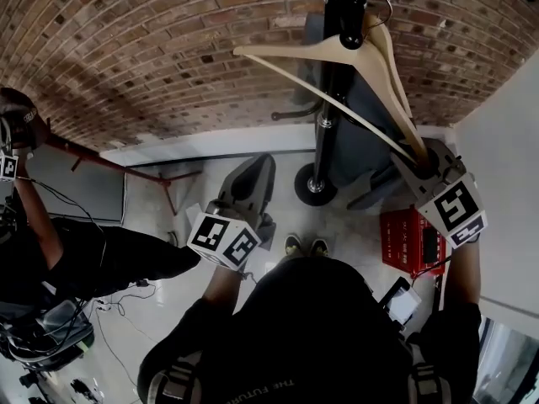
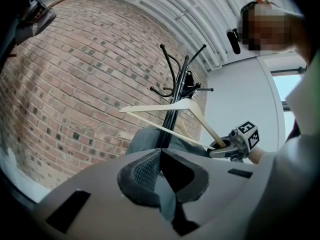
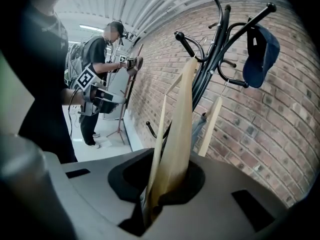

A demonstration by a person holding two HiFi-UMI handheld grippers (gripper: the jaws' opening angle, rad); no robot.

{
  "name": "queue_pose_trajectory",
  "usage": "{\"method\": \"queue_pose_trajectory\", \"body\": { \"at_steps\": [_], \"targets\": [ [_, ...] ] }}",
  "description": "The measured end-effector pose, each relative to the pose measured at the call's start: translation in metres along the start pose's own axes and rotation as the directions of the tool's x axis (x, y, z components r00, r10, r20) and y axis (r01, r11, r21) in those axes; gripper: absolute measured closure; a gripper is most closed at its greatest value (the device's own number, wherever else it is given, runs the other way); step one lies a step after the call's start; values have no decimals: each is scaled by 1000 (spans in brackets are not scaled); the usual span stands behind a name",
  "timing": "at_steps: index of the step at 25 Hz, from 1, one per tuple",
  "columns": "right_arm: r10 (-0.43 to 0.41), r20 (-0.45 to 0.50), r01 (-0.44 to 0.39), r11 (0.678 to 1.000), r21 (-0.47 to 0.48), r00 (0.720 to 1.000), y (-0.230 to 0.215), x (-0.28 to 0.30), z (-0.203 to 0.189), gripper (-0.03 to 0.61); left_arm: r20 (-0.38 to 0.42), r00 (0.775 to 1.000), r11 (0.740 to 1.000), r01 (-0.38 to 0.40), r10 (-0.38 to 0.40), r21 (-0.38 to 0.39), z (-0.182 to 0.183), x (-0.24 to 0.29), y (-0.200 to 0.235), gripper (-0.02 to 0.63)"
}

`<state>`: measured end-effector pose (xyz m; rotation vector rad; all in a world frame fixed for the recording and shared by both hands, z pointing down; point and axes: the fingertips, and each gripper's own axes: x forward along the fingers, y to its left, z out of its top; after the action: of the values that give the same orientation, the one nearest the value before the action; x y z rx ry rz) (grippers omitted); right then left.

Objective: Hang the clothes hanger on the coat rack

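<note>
Brick wall (image 1: 126,49) fills the upper frame, with the black coat rack (image 1: 334,82) at top centre. Item: wooden hanger (image 1: 386,66), upper right of the head view, one arm end clamped tight in my right claw (image 1: 425,162), its top up among the rack's prongs. I judge the hanging unfinished and cannot tell whether it has caught. My left claw (image 1: 253,183), lower centre, is closed on nothing, well apart from the hanger.
</note>
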<state>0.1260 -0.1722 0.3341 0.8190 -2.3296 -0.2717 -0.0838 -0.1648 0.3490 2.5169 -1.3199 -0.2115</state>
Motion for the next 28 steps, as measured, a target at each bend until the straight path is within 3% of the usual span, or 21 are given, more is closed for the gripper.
{"method": "queue_pose_trajectory", "body": {
  "at_steps": [28],
  "targets": [
    [-35, -182, 24, 998, -64, 983, -2, 15, -21, 537, 18, 1000, 999, 16, -15, -36, 0, -7, 18, 595]
  ]
}}
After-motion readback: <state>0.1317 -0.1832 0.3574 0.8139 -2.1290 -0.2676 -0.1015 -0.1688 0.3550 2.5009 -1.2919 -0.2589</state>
